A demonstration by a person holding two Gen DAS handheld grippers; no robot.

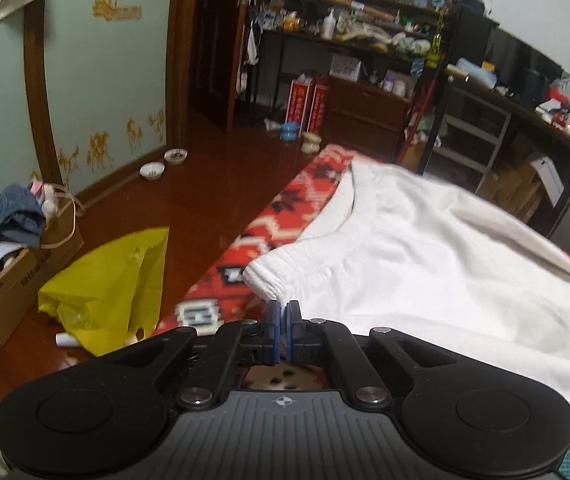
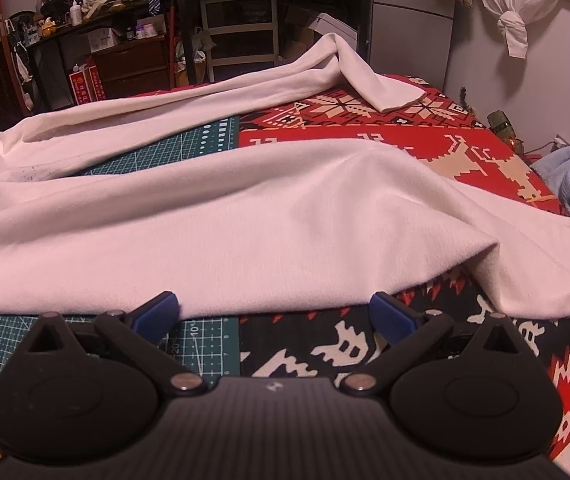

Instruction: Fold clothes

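White garment point(image 2: 245, 208): spread mid-frame over red patterned blanket point(image 2: 465, 152). Left claw point(image 1: 284, 320): closed, beside ribbed edge; grip unclear. Right claw point(image 2: 273, 316): open, at near hem.

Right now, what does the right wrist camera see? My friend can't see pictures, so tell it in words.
The right gripper hangs open at the near edge of a white garment spread in loose folds over a red patterned blanket and a green cutting mat. Cluttered dark shelves stand behind.
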